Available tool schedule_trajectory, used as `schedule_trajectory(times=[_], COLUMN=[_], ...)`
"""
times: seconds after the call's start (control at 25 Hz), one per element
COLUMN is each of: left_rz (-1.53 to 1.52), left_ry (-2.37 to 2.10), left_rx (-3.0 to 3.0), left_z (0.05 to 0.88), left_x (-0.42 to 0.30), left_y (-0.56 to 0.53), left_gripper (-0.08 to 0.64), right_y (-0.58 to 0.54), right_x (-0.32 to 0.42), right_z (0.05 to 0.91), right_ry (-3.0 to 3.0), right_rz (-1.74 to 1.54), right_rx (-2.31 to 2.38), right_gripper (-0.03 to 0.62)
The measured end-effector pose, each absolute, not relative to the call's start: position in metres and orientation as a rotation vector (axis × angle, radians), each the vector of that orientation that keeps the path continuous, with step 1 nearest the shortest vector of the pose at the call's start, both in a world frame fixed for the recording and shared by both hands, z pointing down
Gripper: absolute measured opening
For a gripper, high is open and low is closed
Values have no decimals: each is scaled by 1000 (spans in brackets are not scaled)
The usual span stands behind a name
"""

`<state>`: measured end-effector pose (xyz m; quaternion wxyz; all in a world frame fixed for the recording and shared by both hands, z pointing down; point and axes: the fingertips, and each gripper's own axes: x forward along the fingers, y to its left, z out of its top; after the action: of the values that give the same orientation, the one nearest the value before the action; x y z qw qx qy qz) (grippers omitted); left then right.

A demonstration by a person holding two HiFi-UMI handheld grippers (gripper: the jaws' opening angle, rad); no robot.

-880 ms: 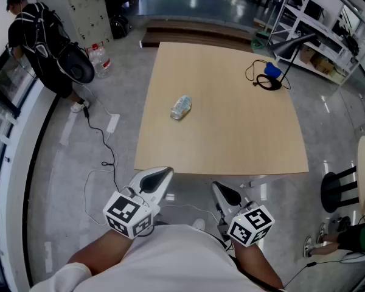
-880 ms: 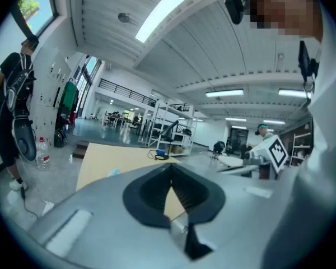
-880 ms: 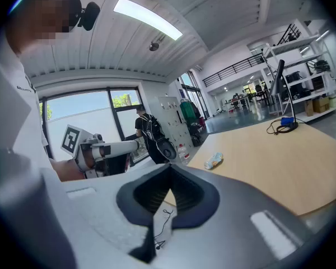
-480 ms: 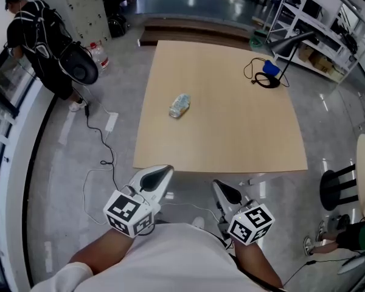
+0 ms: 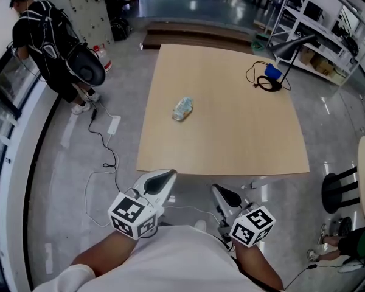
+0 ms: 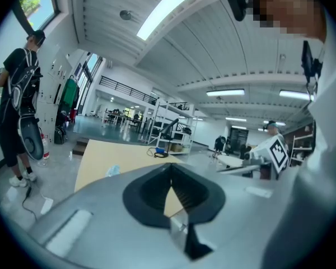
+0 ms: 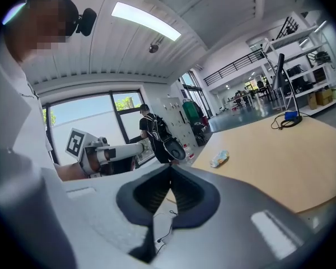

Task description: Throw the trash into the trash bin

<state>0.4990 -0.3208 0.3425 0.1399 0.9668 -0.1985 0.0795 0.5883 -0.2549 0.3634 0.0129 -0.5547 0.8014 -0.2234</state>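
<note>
White short-sleeved shirt (image 5: pixel 170 263), pale grey left gripper (image 5: pixel 165 175) and right gripper (image 5: pixel 219 191), black-lined fingers (image 7: pixel 147 192), black-and-white marker cubes (image 5: pixel 134 216).

Centre of the head view: large square pale-wood table (image 5: pixel 231 132), seen from above. Left of its middle, lying on its side: crushed clear plastic bottle (image 5: pixel 182 108). Near its upper right corner: round black lamp base (image 5: pixel 269 85), small blue object (image 5: pixel 272 71) just above it, thin black cable (image 5: pixel 250 73) looped beside both. Around the table: glossy grey floor (image 5: pixel 61 181). On it, left of the table: white power strip (image 5: pixel 114 125) with a black cord (image 5: pixel 109 160) trailing toward the lower edge.
</note>
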Motion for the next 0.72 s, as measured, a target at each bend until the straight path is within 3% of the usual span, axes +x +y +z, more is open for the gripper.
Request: schedule_trajectory(times=[0.72], left_rz=[235], left_ry=[-571], left_rx=[2778], left_z=[352], left_x=[451], left_y=[-343], left_gripper=[9], right_y=[-275], right_x=[556], right_z=[373], right_ry=[2447], right_rz=[-747], right_rx=[-1838], right_gripper=[2])
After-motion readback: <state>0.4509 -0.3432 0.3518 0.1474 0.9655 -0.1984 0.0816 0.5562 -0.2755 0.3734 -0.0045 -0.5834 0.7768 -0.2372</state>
